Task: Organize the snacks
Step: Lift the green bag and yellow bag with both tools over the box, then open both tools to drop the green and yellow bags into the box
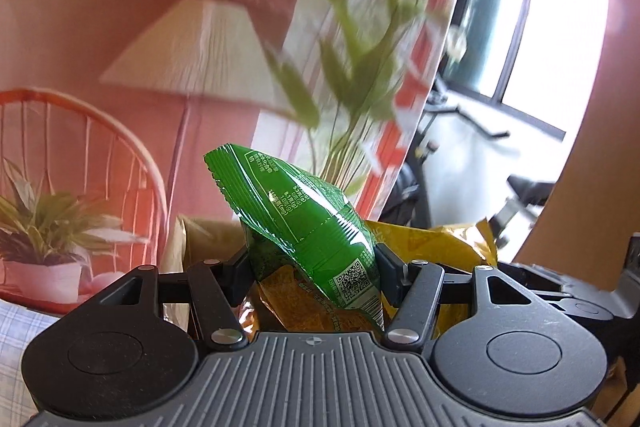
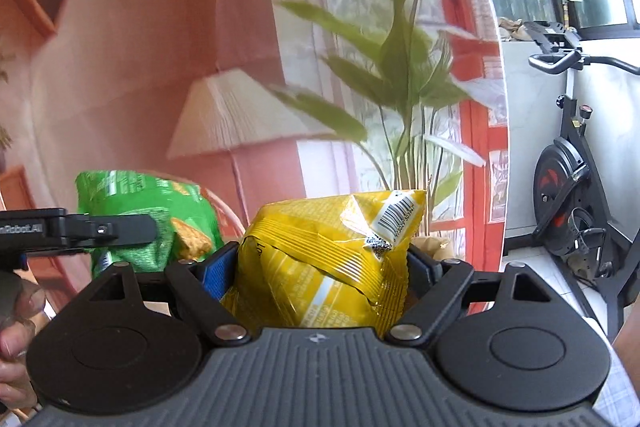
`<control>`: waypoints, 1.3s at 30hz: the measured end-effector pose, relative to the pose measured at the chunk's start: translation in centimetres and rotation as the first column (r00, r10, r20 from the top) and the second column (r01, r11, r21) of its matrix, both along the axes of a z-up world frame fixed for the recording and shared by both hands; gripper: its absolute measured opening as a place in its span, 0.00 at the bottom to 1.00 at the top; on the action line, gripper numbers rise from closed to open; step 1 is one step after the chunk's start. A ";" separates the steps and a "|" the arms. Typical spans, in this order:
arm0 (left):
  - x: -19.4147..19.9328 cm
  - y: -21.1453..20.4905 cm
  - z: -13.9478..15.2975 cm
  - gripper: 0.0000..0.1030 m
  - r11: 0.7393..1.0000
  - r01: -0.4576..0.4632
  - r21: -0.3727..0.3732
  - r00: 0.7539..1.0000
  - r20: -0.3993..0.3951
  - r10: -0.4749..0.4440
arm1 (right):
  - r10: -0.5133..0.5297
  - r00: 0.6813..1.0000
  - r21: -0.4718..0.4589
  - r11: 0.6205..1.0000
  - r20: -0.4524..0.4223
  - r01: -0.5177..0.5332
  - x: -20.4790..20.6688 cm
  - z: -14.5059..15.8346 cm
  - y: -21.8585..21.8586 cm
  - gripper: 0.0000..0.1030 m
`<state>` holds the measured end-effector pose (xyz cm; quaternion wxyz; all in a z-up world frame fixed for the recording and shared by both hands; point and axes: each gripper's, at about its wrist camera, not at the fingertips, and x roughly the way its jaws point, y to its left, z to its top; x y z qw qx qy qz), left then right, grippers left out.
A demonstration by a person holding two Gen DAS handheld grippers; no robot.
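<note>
My left gripper (image 1: 314, 273) is shut on a green snack bag (image 1: 304, 223) and holds it up in the air, its crimped end pointing up and left. My right gripper (image 2: 320, 267) is shut on a yellow snack bag (image 2: 324, 259) with a barcode at its upper right. The yellow bag (image 1: 436, 247) also shows behind the green one in the left wrist view. In the right wrist view the green bag (image 2: 144, 203) and the left gripper's finger (image 2: 108, 229) sit at the left, close beside the yellow bag.
A printed backdrop with a lamp (image 2: 240, 119) and a plant (image 2: 400, 67) stands straight ahead. An exercise bike (image 2: 572, 163) stands at the right by a window. A checked cloth (image 1: 20, 331) shows at the lower left.
</note>
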<state>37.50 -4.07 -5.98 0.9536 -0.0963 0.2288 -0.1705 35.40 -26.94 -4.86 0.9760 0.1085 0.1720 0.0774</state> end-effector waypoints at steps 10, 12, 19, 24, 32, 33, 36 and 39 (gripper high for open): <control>2.9 -0.6 -2.3 0.69 0.998 0.027 0.053 0.995 -0.100 -0.022 | 0.020 0.994 -0.058 0.998 -0.111 -0.027 2.8 -3.9 0.9 0.85; 3.1 -0.7 -2.5 0.75 0.997 0.016 0.077 0.994 -0.109 -0.007 | 0.016 0.992 -0.069 0.997 -0.125 -0.025 2.9 -4.2 1.2 0.86; 2.3 -0.4 -1.5 0.80 0.994 -0.002 0.109 0.995 -0.094 0.012 | -0.013 0.993 -0.049 0.999 -0.115 0.008 1.8 -3.7 1.0 0.91; 0.1 0.1 -0.4 0.80 0.992 -0.001 0.130 0.998 -0.067 0.010 | -0.017 0.996 -0.030 0.999 -0.086 0.014 -0.2 -2.5 1.0 0.91; -4.8 1.7 0.9 0.80 0.989 -0.021 0.146 0.999 -0.039 0.027 | -0.015 0.998 -0.009 1.000 -0.056 0.015 -4.7 -1.3 1.8 0.91; -5.6 2.0 1.0 0.80 0.989 -0.024 0.143 0.999 -0.036 0.029 | -0.015 0.999 -0.006 1.000 -0.052 0.015 -5.3 -1.3 1.9 0.91; -7.9 2.8 0.8 0.80 0.990 -0.036 0.138 0.999 -0.035 0.041 | -0.016 0.999 0.003 1.000 -0.051 0.016 -7.2 -1.4 2.3 0.91; -10.1 3.6 0.4 0.80 0.991 -0.043 0.128 0.998 -0.036 0.048 | -0.016 0.999 0.021 1.000 -0.047 0.017 -9.2 -1.6 2.6 0.91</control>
